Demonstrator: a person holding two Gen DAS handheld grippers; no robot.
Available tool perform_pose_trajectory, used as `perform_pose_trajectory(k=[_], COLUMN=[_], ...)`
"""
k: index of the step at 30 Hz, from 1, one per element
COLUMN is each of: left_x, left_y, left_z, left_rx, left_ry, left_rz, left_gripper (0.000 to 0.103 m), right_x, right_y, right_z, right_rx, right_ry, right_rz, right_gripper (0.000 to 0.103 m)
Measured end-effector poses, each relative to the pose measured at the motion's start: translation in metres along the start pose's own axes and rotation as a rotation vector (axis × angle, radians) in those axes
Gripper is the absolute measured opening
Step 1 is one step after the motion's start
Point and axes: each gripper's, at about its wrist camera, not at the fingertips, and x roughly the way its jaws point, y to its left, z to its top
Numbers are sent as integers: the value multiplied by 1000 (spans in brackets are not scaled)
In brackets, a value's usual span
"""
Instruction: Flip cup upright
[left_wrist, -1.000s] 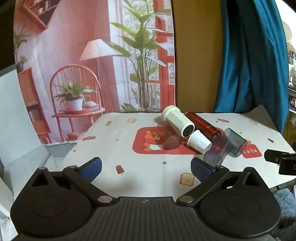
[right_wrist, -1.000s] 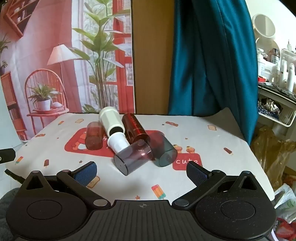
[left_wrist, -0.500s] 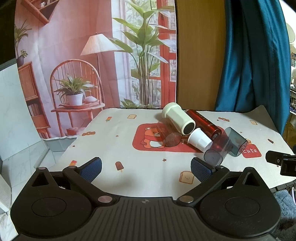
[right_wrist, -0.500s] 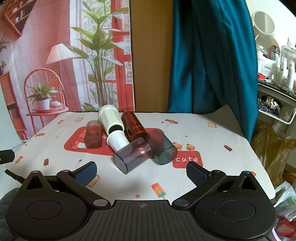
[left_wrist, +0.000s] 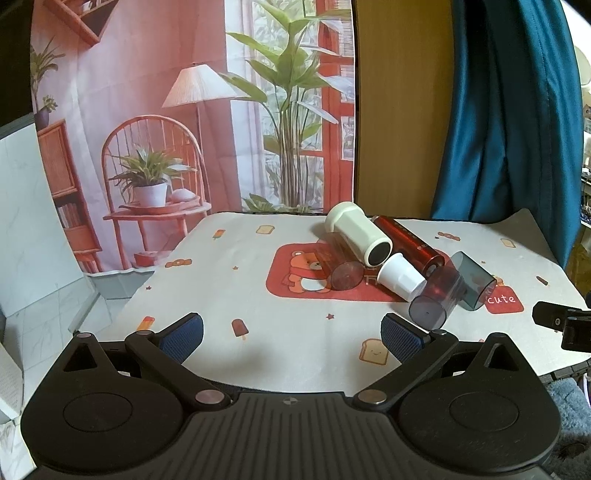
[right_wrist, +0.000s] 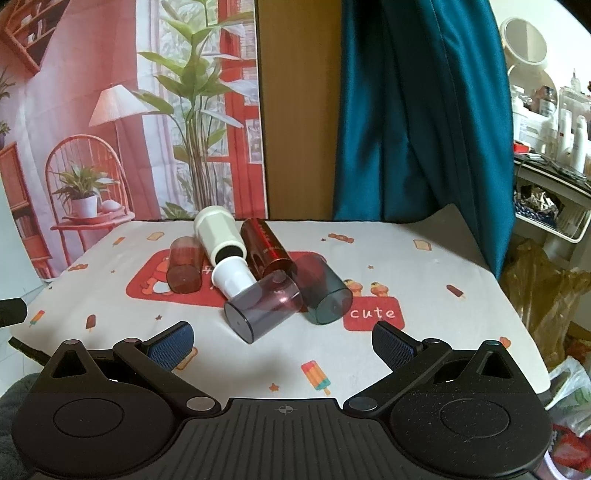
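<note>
Cups lie in a heap on their sides near the middle of the tablecloth, and we count six of them. A cream cup with a dark inside rests against a glossy dark red cup; just in front of them sits a small white cup. To the left lies a translucent brown cup. Nearest to us are a smoky purple cup and a teal-grey cup, touching each other.

The only word we can read is "cute", in white on a red patch of the cloth, just to the right of the teal-grey cup. The cups rest partly on a larger red patch printed with a bear. The red cup carries faint lettering along its side, too small for us to read. Toast and ice-lolly pictures dot the cloth.

Our left gripper hangs low over the near edge of the cloth, pointing level towards the heap, which lies ahead and to its right; its jaws are spread wide with nothing between them. Our right gripper sits likewise, low and level, with the purple cup just ahead between its blue-padded fingers; its jaws too gape wide and grasp nothing.

A blue curtain hangs behind.
</note>
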Motion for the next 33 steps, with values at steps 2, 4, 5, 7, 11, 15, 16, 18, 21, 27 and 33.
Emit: perform_pose_trajectory(k=[2, 4, 5, 7, 11, 15, 16, 18, 21, 27, 33], left_x=[0, 1, 0, 1, 3, 2, 2, 2, 2, 2, 2], left_y=[0, -1, 0, 0, 0, 0, -1, -1, 0, 1, 1], left_z=[0, 0, 0, 0, 1, 0, 0, 0, -1, 0, -1], left_rx=[-1, -3, -4, -5, -10, -10, -10, -11, -12, -14, -16], left_ry=[2, 4, 3, 2, 10, 13, 13, 13, 15, 19, 20], left_rz=[-1, 0, 0, -4, -9, -11, -11, -11, -11, -11, -11], left_gripper=[103, 103, 103, 103, 103, 103, 103, 103, 103, 103, 103], right_x=[1, 1, 1, 1, 1, 1, 1, 1, 0, 1, 2], right_y=[-1, -1, -2, -1, -2, -2, -2, -2, -1, -2, -2], right_z=[2, 2, 2, 2, 2, 1, 0, -1, -1, 0, 1], right_rx=[3, 3, 3, 3, 3, 6, 6, 8, 8, 9, 12], right_ry=[4, 5, 5, 5, 6, 11, 12, 14, 15, 18, 24], right_rz=[1, 2, 2, 1, 2, 2, 1, 1, 1, 1, 0], right_gripper=[103, 103, 103, 103, 103, 103, 103, 103, 103, 103, 103])
